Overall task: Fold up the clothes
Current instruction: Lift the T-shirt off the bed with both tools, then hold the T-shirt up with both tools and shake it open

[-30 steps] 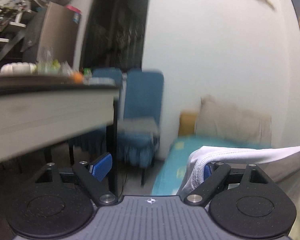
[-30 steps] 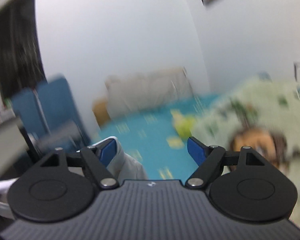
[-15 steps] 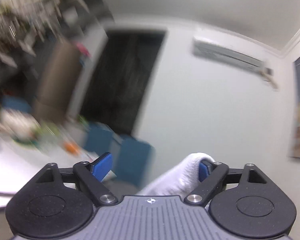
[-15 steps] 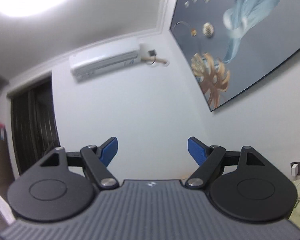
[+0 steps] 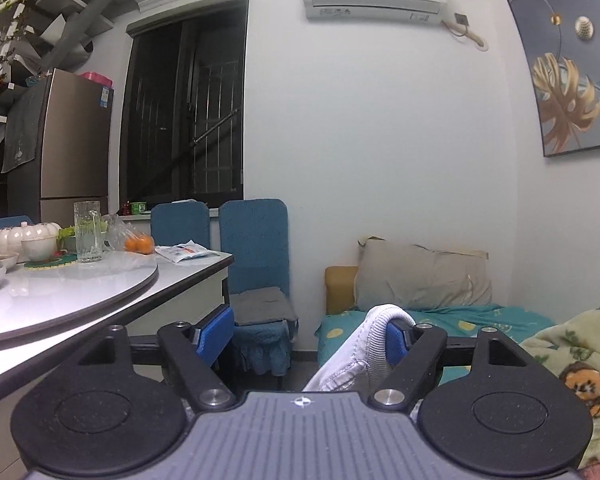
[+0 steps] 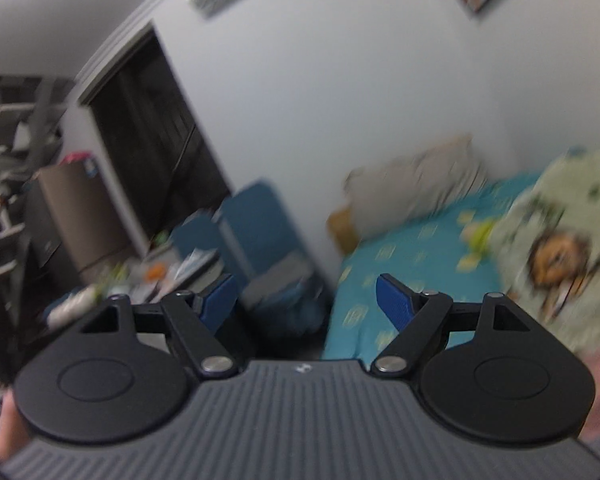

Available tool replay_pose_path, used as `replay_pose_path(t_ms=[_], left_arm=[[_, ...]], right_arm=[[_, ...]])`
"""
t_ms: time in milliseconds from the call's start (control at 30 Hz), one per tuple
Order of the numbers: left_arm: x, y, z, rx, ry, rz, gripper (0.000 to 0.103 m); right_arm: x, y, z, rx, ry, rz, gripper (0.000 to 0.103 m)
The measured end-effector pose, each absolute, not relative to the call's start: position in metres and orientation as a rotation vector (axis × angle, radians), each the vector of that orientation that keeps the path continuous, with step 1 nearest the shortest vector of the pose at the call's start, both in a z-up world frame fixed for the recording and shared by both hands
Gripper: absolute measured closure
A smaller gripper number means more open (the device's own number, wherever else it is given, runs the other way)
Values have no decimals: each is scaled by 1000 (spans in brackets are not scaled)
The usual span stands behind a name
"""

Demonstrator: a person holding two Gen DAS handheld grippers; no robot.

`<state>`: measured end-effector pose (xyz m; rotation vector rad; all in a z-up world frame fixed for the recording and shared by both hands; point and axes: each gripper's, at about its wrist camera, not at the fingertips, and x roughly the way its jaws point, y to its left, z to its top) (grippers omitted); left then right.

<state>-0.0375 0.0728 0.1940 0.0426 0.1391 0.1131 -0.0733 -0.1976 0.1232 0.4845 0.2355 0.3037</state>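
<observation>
Left wrist: closing left claw (image 5: 308, 334), ribbed white garment (image 5: 374, 344) draped over one finger; right claw (image 6: 306, 300) wide, empty.

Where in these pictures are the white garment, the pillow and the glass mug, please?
white garment (image 5: 374, 344): left wrist view, on the ribbed edge draped over the tool's right finger.
pillow (image 5: 420, 284): left wrist view, middle of its grey face.
glass mug (image 5: 87, 232): left wrist view, middle of its clear wall.
</observation>
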Motion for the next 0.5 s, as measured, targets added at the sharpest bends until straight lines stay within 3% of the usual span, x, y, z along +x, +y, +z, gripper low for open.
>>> replay_pose_path(t_ms=[133, 333, 500], left_arm=[[-42, 91, 187, 27, 98, 92, 26], [-43, 100, 196, -17, 32, 56, 26], [-38, 98, 202, -12, 14, 48, 26]], right_arm=[[-68, -131, 63, 492, 350, 440, 23], [-55, -59, 42, 399, 399, 559, 22], [-44, -28, 16, 133, 452, 616, 25]])
